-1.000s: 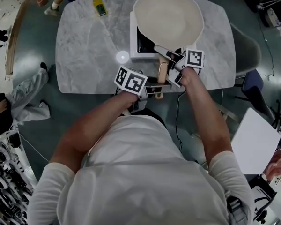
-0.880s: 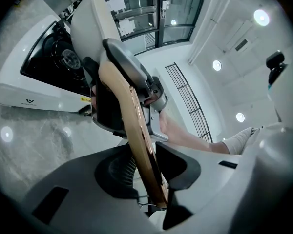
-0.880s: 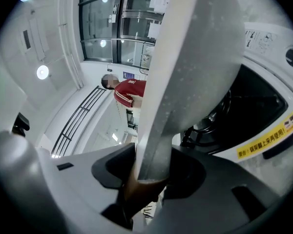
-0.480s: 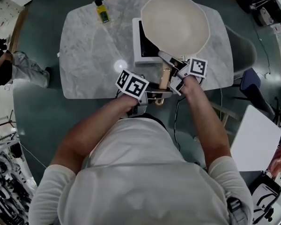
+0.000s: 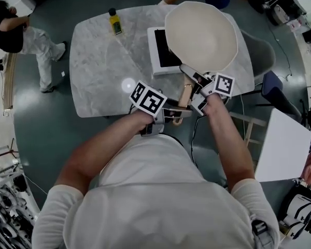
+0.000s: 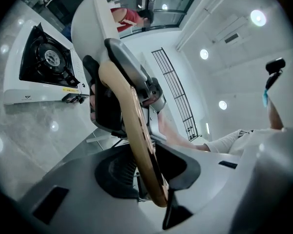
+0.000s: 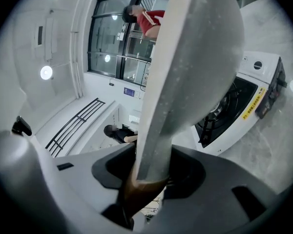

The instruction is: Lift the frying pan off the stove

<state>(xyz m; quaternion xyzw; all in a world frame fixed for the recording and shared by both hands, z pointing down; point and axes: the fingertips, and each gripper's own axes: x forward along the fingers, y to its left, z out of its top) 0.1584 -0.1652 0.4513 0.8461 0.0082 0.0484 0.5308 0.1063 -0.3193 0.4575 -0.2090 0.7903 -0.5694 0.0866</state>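
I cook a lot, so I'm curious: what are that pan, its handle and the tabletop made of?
Pan: pale cream, matte inside, likely a ceramic-type coating on metal; its grey speckled neck looks cast metal.
Handle: light wood, smooth tan with a satin sheen.
Tabletop: grey-veined, glossy with lamp reflection; marble or a lookalike.

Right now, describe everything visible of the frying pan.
The frying pan is wide and round, cream-white inside and empty, with a grey metal neck running into a light wooden handle. It is held clear above the white stove, offset to its right in the head view. The left gripper clamps the handle's wooden end, the right gripper the neck joint.
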